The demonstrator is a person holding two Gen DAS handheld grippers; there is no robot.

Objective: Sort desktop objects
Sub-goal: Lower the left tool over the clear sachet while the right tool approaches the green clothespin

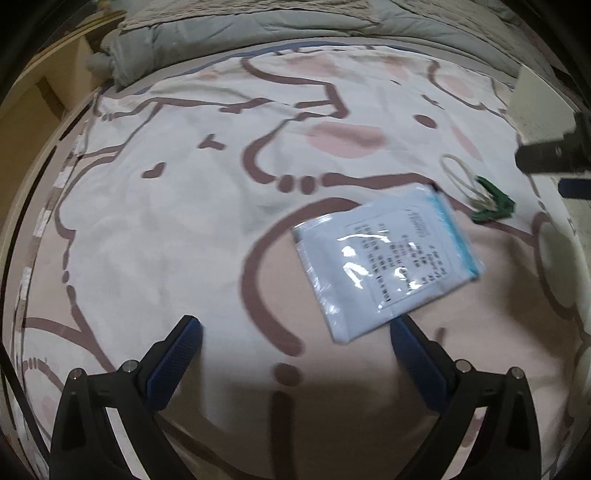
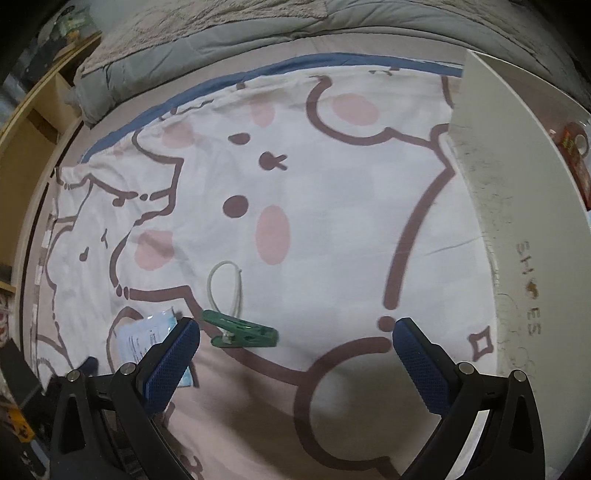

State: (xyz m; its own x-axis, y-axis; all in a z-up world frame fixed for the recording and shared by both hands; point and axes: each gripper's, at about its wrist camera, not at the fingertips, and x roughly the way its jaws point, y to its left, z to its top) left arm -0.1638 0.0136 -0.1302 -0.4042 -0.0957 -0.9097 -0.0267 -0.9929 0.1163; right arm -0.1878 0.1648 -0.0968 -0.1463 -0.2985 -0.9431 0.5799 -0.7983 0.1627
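A flat plastic packet [image 1: 384, 262] with a printed label and a blue edge lies on the cartoon bedsheet [image 1: 184, 221], just beyond the right finger of my left gripper [image 1: 295, 328], which stands open and empty. Right of the packet lie a green clothes peg [image 1: 493, 201] and a pale cord loop [image 1: 458, 173]. In the right wrist view the green peg [image 2: 240, 332] and cord loop [image 2: 225, 284] lie just ahead of the left finger of my open right gripper [image 2: 295, 328]. The packet [image 2: 144, 339] shows partly behind that finger.
A white storage box [image 2: 517, 206] lettered "SHOES" stands at the right, with a red item [image 2: 574, 155] inside. The right gripper [image 1: 554, 158] and the box [image 1: 535, 107] appear at the left view's right edge. A grey quilt [image 2: 258, 33] lies at the back, wooden shelving [image 2: 33, 140] on the left.
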